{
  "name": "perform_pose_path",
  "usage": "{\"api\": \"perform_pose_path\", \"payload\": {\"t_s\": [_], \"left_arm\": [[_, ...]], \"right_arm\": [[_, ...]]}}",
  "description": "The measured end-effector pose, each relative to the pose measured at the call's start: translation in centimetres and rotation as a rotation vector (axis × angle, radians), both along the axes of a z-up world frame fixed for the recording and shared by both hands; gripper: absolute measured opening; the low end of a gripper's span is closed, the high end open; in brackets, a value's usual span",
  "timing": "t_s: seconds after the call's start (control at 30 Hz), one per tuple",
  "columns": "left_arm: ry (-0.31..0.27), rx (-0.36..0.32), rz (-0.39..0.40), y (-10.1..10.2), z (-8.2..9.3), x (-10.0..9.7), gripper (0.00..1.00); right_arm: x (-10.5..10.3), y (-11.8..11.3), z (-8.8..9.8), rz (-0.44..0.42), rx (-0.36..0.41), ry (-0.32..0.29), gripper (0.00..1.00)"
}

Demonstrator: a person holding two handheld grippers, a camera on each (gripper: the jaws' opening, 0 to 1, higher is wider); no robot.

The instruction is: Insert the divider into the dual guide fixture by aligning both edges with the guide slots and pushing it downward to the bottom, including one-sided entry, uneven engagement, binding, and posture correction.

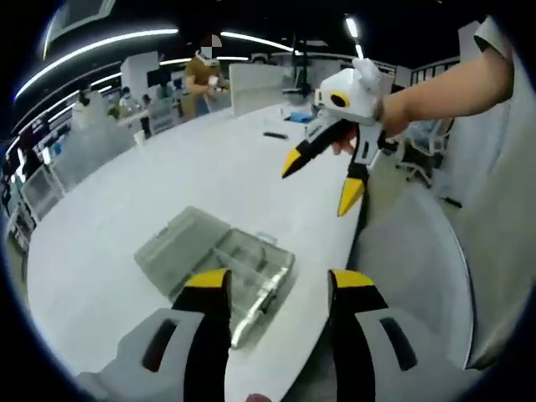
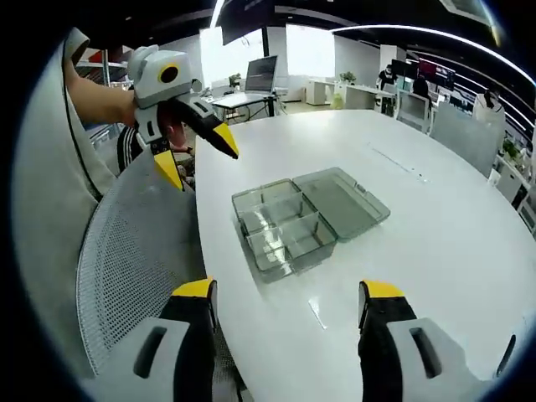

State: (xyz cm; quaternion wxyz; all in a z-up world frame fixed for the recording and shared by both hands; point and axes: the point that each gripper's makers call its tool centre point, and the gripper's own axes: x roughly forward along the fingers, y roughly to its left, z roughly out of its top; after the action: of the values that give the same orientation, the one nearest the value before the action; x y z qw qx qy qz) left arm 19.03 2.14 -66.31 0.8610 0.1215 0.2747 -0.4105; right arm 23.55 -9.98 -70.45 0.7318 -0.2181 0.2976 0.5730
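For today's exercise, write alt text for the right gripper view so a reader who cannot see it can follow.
A clear plastic compartment box lies open on a white table, its lid folded flat beside it. The right gripper is open and empty at the bottom of the view. The left gripper, also open, is held in the air at upper left, above a mesh chair.

No readable text, labels, brands or numbers in either view. The clear plastic box [image 2: 306, 219] on the white surface [image 2: 435, 226] has no legible marking, and the laptop screen [image 2: 261, 74] at the far edge is too small and blurred to read.
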Motion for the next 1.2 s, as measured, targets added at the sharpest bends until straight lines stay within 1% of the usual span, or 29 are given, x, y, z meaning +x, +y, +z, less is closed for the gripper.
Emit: {"api": "perform_pose_path", "payload": {"t_s": [0.23, 0.5, 0.77, 0.93, 1.2], "left_arm": [[-0.005, -0.012, 0.028, 0.5, 0.1, 0.2, 0.46], [0.000, -0.018, 0.051, 1.0, 0.0, 0.3, 0.46], [0.012, -0.018, 0.065, 1.4, -0.4, 0.2, 0.46], [0.015, -0.019, 0.072, 1.6, -0.5, 0.3, 0.45], [0.020, -0.028, 0.079, 1.6, -0.5, 0.3, 0.46]], "right_arm": [[1.1, -1.0, -0.7, 0.016, -0.037, -0.011, 0.64], [2.3, -1.3, -1.7, 0.030, -0.072, -0.030, 0.61], [3.9, -1.8, -3.3, 0.028, -0.111, -0.027, 0.58], [4.0, -1.7, -3.6, 0.048, -0.122, -0.030, 0.56], [4.0, -1.0, -4.8, 0.112, -0.168, -0.053, 0.52]]}}
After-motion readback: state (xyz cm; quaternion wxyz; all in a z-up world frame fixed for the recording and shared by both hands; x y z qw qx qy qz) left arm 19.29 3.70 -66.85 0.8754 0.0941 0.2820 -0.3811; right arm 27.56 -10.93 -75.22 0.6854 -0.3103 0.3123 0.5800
